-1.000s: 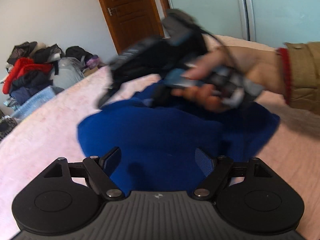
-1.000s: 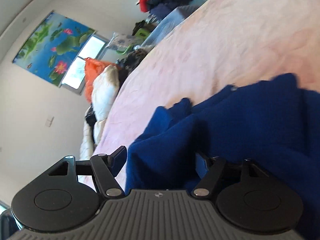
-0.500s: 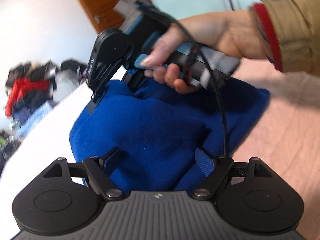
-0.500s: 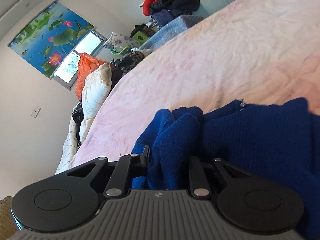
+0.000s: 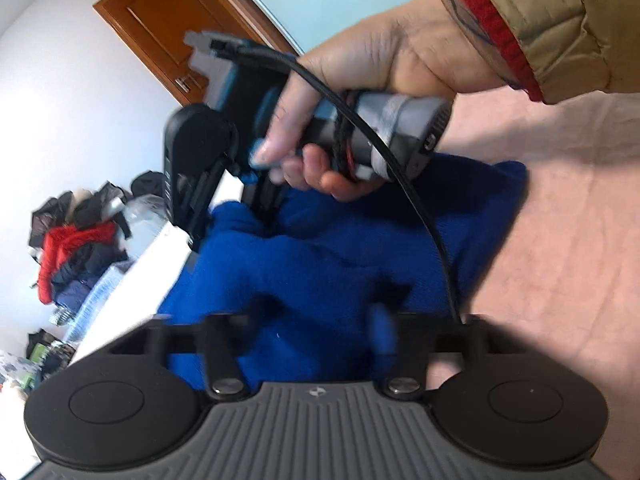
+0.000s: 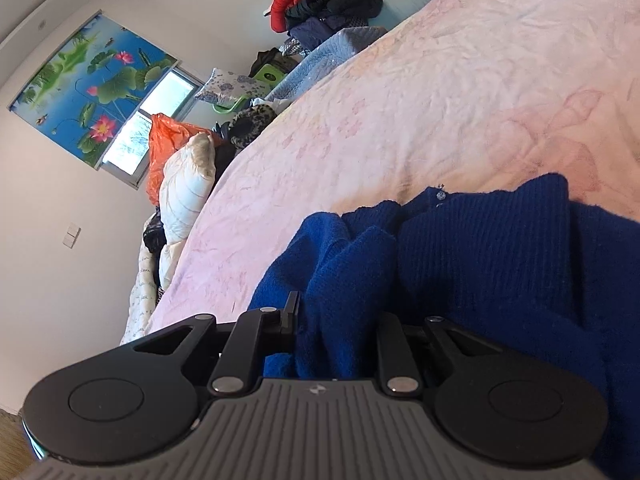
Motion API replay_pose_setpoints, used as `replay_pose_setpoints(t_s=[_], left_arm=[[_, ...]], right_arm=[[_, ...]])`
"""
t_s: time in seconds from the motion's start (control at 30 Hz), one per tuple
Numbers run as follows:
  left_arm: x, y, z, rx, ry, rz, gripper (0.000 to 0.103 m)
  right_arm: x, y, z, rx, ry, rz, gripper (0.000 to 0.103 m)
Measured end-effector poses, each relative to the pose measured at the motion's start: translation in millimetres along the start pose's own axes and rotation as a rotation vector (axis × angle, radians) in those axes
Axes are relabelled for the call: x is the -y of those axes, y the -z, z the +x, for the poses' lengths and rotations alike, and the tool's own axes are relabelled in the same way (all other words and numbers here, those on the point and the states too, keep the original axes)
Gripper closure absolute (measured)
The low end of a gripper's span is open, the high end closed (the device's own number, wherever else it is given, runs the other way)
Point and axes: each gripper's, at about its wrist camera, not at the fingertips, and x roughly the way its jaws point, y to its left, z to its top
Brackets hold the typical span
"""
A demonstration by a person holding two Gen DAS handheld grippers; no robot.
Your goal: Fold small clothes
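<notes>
A blue knit sweater (image 5: 340, 268) lies bunched on the pink bedsheet (image 5: 572, 240). My left gripper (image 5: 308, 328) is at its near edge, its jaws narrowed around a fold of the sweater, blurred by motion. My right gripper (image 6: 336, 320) is shut on a bunched fold of the same sweater (image 6: 480, 264) at its far edge. In the left wrist view the right gripper (image 5: 236, 220) is held by a hand and points down into the sweater's far side.
A pile of clothes (image 6: 324, 0) with a red garment lies beyond the bed's far side, also seen in the left wrist view (image 5: 76, 248). A pillow (image 6: 184, 184) and orange bag (image 6: 168, 144) sit by the window. A wooden door (image 5: 168, 28) stands behind.
My right gripper closed on the sweater's far edge and stays shut on it. My left gripper's jaws have moved inward on the near edge. The left view has tilted and come closer.
</notes>
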Motion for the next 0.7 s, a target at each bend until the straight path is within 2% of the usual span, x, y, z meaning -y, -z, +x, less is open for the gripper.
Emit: replay_pose_setpoints(t_s=[0.1, 0.27, 0.47, 0.57, 0.7], left_arm=[[-2, -2, -5, 0.015, 0.004, -0.037, 0.096], [-25, -12, -18, 0.062, 0.045, -0.163, 0.097], [-46, -27, -30, 0.103, 0.191, -0.333, 0.097], [-44, -34, -27, 0.116, 0.241, -0.373, 0.097], [-30, -39, -13, 0.094, 0.293, -0.374, 0.097]], right_arm=[[-6, 0, -5, 0.016, 0.015, -0.035, 0.081], [-21, 2, -19, 0.059, 0.034, -0.107, 0.081], [-32, -2, -61, 0.12, 0.073, -0.187, 0.081], [-26, -4, -86, 0.141, 0.116, -0.208, 0.081], [0, -3, -108, 0.14, 0.158, -0.173, 0.081]])
